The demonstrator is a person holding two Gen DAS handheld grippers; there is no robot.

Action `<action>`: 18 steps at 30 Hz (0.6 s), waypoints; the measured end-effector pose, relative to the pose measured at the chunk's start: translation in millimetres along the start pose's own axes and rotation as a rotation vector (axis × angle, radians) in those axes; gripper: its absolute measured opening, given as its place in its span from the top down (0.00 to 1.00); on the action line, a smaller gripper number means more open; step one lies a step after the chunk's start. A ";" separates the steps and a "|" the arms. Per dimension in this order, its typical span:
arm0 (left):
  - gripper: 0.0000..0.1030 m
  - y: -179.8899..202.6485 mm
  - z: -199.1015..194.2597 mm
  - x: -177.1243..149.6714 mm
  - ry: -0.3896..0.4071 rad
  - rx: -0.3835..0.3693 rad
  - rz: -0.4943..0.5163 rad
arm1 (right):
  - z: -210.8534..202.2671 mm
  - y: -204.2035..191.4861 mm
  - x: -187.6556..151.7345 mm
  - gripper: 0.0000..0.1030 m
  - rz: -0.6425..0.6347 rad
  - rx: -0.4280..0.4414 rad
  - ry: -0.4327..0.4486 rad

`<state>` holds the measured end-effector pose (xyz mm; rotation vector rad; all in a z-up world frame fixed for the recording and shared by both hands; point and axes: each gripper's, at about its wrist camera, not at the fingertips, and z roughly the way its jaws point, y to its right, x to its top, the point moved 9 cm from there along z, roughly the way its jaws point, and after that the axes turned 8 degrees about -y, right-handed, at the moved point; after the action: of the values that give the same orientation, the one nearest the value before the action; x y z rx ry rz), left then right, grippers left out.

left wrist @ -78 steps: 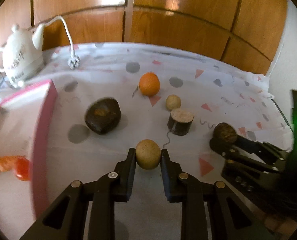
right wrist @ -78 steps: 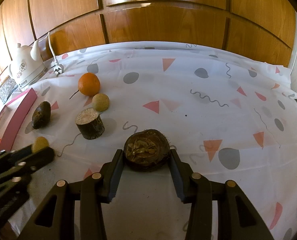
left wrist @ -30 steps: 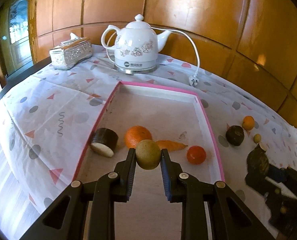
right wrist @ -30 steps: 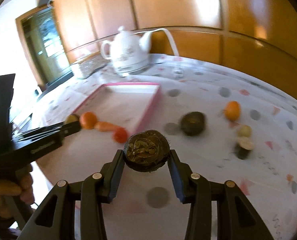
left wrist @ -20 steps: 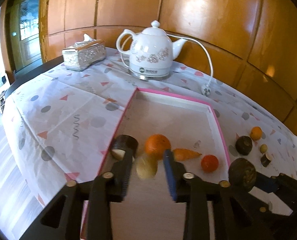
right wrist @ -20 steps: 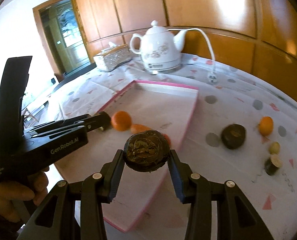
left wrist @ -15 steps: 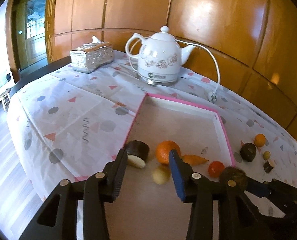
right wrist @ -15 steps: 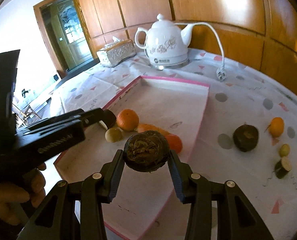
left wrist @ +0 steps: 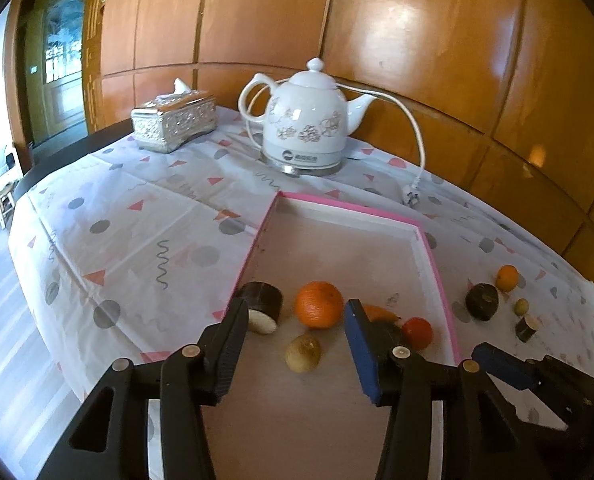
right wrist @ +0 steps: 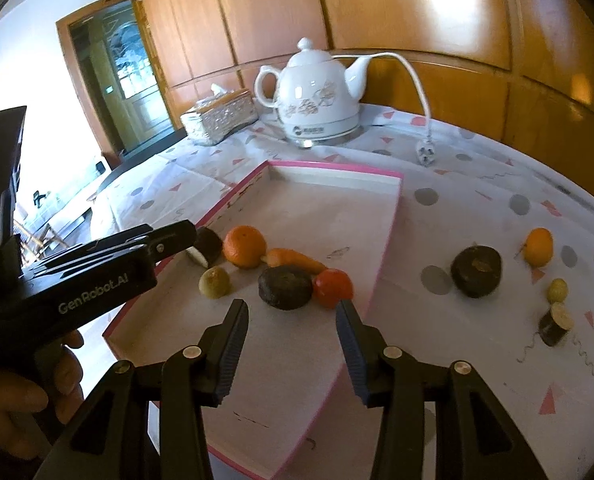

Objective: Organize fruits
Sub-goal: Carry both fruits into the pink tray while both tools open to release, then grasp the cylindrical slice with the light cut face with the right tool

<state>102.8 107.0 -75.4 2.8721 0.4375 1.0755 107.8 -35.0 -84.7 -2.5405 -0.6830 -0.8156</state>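
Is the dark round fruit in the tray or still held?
In the tray: the dark round fruit lies beyond the open right gripper.

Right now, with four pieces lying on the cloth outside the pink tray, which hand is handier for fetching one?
The right gripper, probably. Its jaws are open and empty, and the dark fruit and small orange lie on its side of the tray. The left gripper hangs over the tray's far side.

table (left wrist: 145, 216) with patterned cloth carries pink-rimmed tray (left wrist: 437, 264), white kettle (left wrist: 305, 128), silver tissue box (left wrist: 173, 122), loose fruits right of tray.
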 end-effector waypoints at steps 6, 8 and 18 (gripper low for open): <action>0.51 14.9 -3.9 -1.4 0.002 -0.014 0.037 | -8.7 18.7 -1.4 0.55 0.043 -0.038 0.022; 0.51 20.5 -4.6 -2.6 0.001 -0.018 0.052 | -11.3 26.1 -2.6 0.55 0.060 -0.049 0.028; 0.51 47.8 -3.0 -9.6 -0.017 -0.036 0.124 | -23.9 77.9 -17.5 0.55 0.181 -0.104 0.048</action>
<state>105.7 58.3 -72.7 2.9073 0.2391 1.0633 128.0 -115.4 -93.6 -2.6189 -0.3979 -0.8657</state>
